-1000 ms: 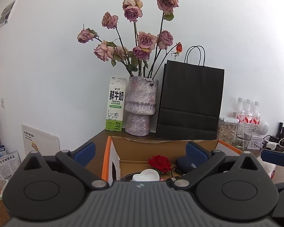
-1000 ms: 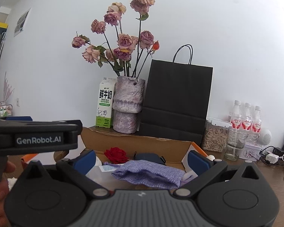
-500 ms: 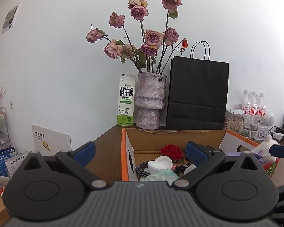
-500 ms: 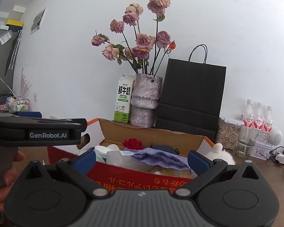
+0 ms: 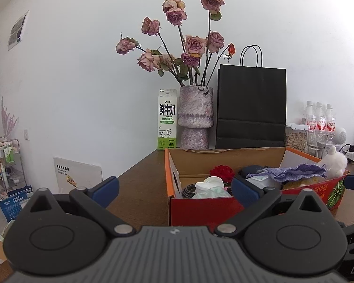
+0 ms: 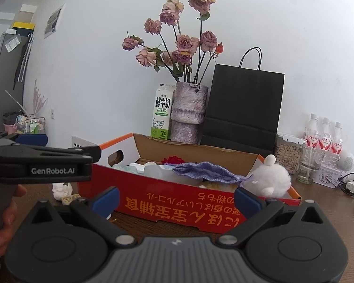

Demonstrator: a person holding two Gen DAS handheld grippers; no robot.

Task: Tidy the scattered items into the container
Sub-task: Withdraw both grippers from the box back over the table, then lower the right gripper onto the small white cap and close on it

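A red and orange cardboard box (image 5: 200, 208) stands on the brown table, and its printed long wall (image 6: 158, 193) faces the right wrist view. Inside lie a red flower (image 5: 221, 172), a white lid (image 5: 208, 184), a purple knitted pouch (image 6: 205, 169) and a white plush toy (image 6: 269, 176). My left gripper (image 5: 174, 189) is open and holds nothing, just short of the box's left corner. My right gripper (image 6: 176, 200) is open and holds nothing in front of the long wall. A crumpled white tissue (image 6: 62, 188) and a small yellowish packet (image 6: 70, 198) lie on the table left of the box.
Behind the box stand a milk carton (image 5: 167, 120), a vase of dried roses (image 5: 195, 120) and a black paper bag (image 5: 251, 108). A jar, a glass (image 6: 306, 167), bottles (image 6: 324, 136) and cables crowd the back right. The left gripper's housing (image 6: 52, 165), held by a hand (image 6: 8, 212), fills the left of the right wrist view.
Both grippers have drawn back from above the box, so its outer walls now show. The tissue and the packet beside it have come into view.
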